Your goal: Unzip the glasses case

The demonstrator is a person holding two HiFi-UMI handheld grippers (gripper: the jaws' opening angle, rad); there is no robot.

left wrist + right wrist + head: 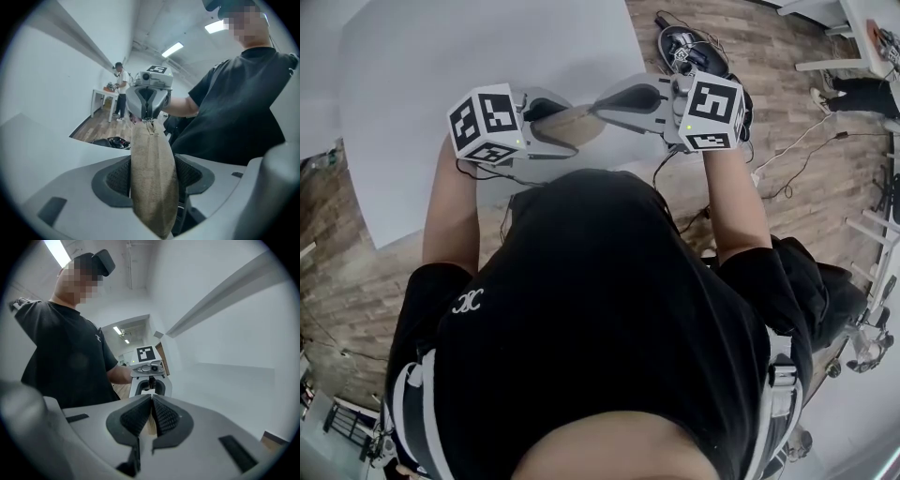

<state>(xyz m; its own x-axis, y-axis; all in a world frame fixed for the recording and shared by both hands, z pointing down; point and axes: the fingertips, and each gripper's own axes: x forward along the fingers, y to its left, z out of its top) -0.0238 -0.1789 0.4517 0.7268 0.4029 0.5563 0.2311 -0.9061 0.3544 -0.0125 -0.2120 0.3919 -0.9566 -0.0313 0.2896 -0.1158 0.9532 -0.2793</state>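
I hold a tan fabric glasses case [567, 126] above the white table [441, 84], between the two grippers, which face each other. My left gripper [555, 124] is shut on the case's body; its dark pads [117, 177] press both sides of the case [152, 183]. The case's far end with the zipper pull [150, 123] sits in the tips of my right gripper [148, 112]. In the right gripper view that gripper [152, 414] has its pads together, with only a thin tan sliver [149, 426] between them. The left gripper [150, 380] shows just beyond.
The table's near edge [516, 183] lies close to the person's body. On the wooden floor at the upper right are a black bag and cables [686, 45]. A second person [122, 86] stands far off by a white desk [103, 96].
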